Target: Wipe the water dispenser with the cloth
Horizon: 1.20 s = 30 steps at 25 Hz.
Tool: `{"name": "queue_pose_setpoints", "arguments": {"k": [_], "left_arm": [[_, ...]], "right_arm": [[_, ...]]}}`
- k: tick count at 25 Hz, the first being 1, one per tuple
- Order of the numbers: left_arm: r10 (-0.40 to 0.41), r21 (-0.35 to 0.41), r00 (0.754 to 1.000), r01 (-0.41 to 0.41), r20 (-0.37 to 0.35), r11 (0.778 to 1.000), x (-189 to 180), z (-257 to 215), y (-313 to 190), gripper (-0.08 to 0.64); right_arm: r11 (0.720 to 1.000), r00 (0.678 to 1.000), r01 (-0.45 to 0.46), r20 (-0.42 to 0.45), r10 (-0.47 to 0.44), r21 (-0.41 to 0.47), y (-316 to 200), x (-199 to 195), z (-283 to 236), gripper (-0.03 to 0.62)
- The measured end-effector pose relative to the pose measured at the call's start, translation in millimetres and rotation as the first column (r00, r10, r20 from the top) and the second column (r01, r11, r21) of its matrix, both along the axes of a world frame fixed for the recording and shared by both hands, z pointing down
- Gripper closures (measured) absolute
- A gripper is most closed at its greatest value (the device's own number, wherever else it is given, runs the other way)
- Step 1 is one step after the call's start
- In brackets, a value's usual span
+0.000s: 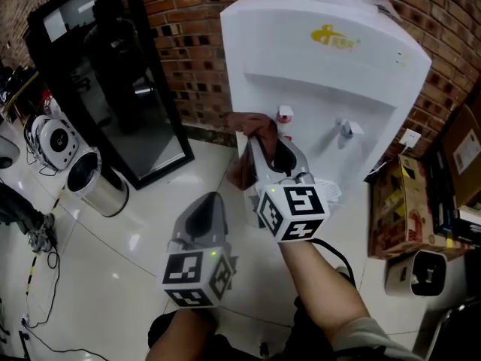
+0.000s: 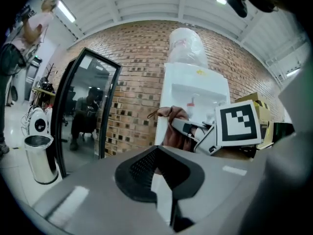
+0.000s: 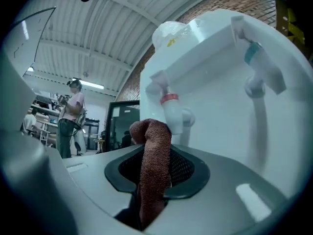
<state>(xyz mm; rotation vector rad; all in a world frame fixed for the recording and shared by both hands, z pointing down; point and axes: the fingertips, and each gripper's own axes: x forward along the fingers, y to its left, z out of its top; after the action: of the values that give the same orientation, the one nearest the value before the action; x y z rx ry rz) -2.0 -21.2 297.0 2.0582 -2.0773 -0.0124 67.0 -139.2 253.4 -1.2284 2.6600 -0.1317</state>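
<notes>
**A:** What is at the far left?

**B:** A tall black-framed glass panel [image 1: 113, 74] leans on the rough red brick wall [image 1: 192, 43]. Near its foot a shiny steel cylindrical bin [image 1: 96, 180] stands on the glossy white tile floor [image 1: 113, 277].

**A:** And the tongs?

**B:** The left gripper [image 1: 213, 199], smooth grey plastic with dark ribbed pads, is clenched on nothing and hangs well short of the machine. To its right, the right gripper [image 1: 263, 145] pinches a nubbly reddish-brown terry cloth [image 3: 154, 170], which stands up between the pads in a folded hump.

**A:** Where is that cloth against the machine?

**B:** At the left edge of the boxy white plastic water dispenser [image 1: 323, 66], just beside the small red-collared tap [image 1: 285, 113] in its recessed front. Whether it touches the plastic I cannot tell. A pale second tap [image 1: 346, 128] sits further right, and a worn cardboard box [image 1: 402, 209] stands right of the machine.
</notes>
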Motion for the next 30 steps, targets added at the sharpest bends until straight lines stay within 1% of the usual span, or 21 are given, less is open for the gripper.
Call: {"name": "queue_pose_setpoints", "arguments": {"k": [5, 8, 13, 15, 19, 22, 27, 30], "left_arm": [[0.047, -0.021, 0.997, -0.046, 0.061, 0.999, 20.8, 9.2, -11.1, 0.560], [0.079, -0.019, 0.993, -0.077, 0.085, 0.997, 35.3, 11.1, -16.5, 0.560], [0.129, -0.006, 0.989, -0.129, 0.069, 0.992, 56.5, 11.3, -21.2, 0.560], [0.144, 0.004, 0.987, -0.144, 0.076, 0.990, 63.5, 7.4, -22.8, 0.560], [0.173, 0.018, 0.980, -0.176, 0.101, 0.984, 76.5, 1.4, -24.7, 0.560], [0.191, 0.022, 0.976, -0.194, 0.108, 0.981, 84.5, 0.3, -24.9, 0.560], [0.213, 0.031, 0.970, -0.218, 0.115, 0.976, 99.3, -0.9, -27.6, 0.560], [0.222, 0.029, 0.967, -0.227, 0.124, 0.973, 105.8, 1.5, -28.9, 0.560]], "right_arm": [[0.995, 0.997, -0.082, 0.008, 0.082, -0.064, -17.9, 32.0, 12.2, 0.474], [0.992, 0.995, -0.100, 0.002, 0.100, -0.079, -19.9, 45.1, 17.7, 0.477], [0.985, 0.988, -0.152, -0.032, 0.150, -0.083, -19.2, 69.0, 21.3, 0.477], [0.979, 0.982, -0.185, -0.042, 0.182, -0.086, -19.5, 82.3, 20.9, 0.477], [0.956, 0.960, -0.276, -0.066, 0.271, -0.098, -18.6, 119.2, 15.0, 0.477], [0.938, 0.940, -0.334, -0.104, 0.325, -0.092, -13.0, 144.4, 7.9, 0.477], [0.928, 0.915, -0.369, -0.198, 0.351, -0.059, -1.9, 163.2, 3.1, 0.476], [0.922, 0.901, -0.386, -0.228, 0.369, -0.033, 4.4, 173.5, 0.4, 0.477]]}}
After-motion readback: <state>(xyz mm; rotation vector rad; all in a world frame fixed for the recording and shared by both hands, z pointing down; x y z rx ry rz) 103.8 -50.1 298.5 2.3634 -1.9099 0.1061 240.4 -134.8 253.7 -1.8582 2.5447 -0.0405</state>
